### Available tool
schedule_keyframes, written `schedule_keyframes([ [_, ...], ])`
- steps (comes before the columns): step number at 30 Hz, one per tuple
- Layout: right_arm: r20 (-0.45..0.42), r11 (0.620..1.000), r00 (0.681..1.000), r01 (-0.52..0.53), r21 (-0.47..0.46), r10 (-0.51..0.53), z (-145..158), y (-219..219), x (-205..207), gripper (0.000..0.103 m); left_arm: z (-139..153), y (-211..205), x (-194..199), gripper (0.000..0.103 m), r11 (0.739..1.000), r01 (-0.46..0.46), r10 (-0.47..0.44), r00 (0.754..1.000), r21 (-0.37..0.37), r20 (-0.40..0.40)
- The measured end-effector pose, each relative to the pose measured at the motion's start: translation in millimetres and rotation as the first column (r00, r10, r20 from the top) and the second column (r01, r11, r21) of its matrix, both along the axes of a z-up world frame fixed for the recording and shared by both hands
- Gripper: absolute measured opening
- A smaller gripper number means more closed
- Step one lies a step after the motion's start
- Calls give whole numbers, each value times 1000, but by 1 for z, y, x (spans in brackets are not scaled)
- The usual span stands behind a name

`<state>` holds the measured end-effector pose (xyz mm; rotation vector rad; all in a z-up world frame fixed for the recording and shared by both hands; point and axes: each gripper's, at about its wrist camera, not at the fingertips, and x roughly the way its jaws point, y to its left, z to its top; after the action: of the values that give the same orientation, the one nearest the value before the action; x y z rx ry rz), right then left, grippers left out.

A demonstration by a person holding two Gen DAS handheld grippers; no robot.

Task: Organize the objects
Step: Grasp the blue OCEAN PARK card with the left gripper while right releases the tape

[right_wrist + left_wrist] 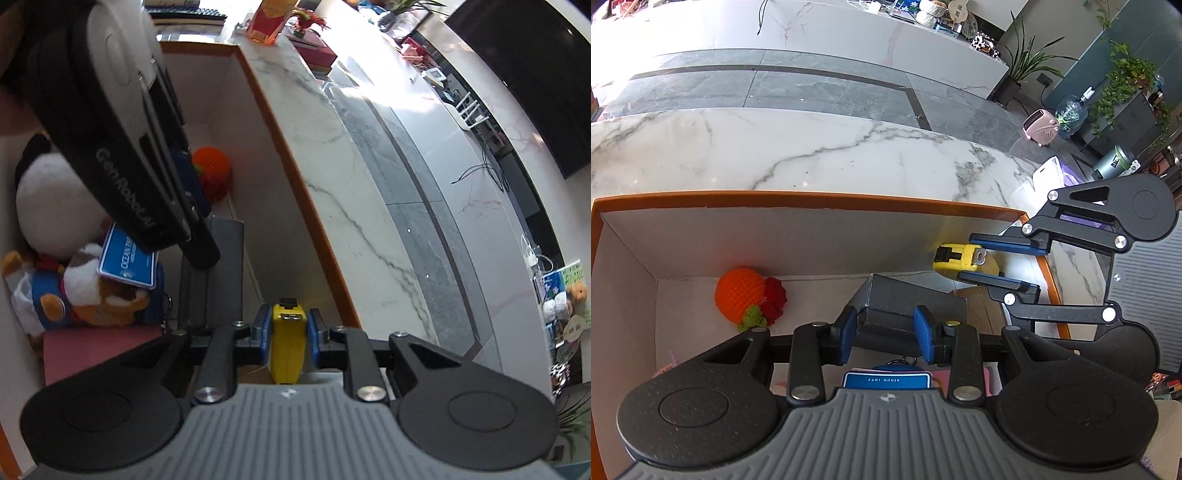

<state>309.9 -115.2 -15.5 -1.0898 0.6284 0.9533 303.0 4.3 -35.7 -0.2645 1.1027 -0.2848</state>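
Note:
An orange-rimmed box [812,197] with white walls stands on a marble counter. My left gripper [884,334] is shut on a dark grey case [908,301] and holds it inside the box. My right gripper [289,332] is shut on a yellow tape measure [288,339] at the box's right end; the tape measure [960,258] and the right gripper [971,256] also show in the left wrist view. A crocheted orange fruit [740,297] lies against the far wall and shows in the right wrist view [212,164] too.
In the box lie a blue card [127,258], a plush dog toy [92,291], a white-and-black plush [51,199] and a pink flat item [96,347]. The marble counter [812,155] runs beyond the box. A second counter [849,37] stands farther back.

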Motion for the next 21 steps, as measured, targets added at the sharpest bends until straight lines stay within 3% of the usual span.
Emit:
schedule_keyframes([
  [5, 41, 999, 999, 7, -43, -5, -2, 2, 2, 20, 0, 2, -1, 40, 1000, -5, 5, 1000, -12, -4],
  [10, 22, 998, 998, 53, -44, -52, 2, -4, 3, 20, -3, 4, -2, 40, 1000, -12, 12, 1000, -29, -8],
  [15, -181, 980, 971, 175, 96, -156, 27, -22, 4, 23, -4, 9, -9, 37, 999, -2, 1, 1000, -43, -17],
  [18, -315, 962, 932, 234, 141, -181, 35, -32, 1, 30, -6, 11, -12, 30, 999, -5, 4, 999, -50, -34],
  [21, -410, 940, 881, 314, 132, -237, 31, -32, -2, 33, -8, 11, -16, 29, 999, -4, 2, 999, -51, -38],
])
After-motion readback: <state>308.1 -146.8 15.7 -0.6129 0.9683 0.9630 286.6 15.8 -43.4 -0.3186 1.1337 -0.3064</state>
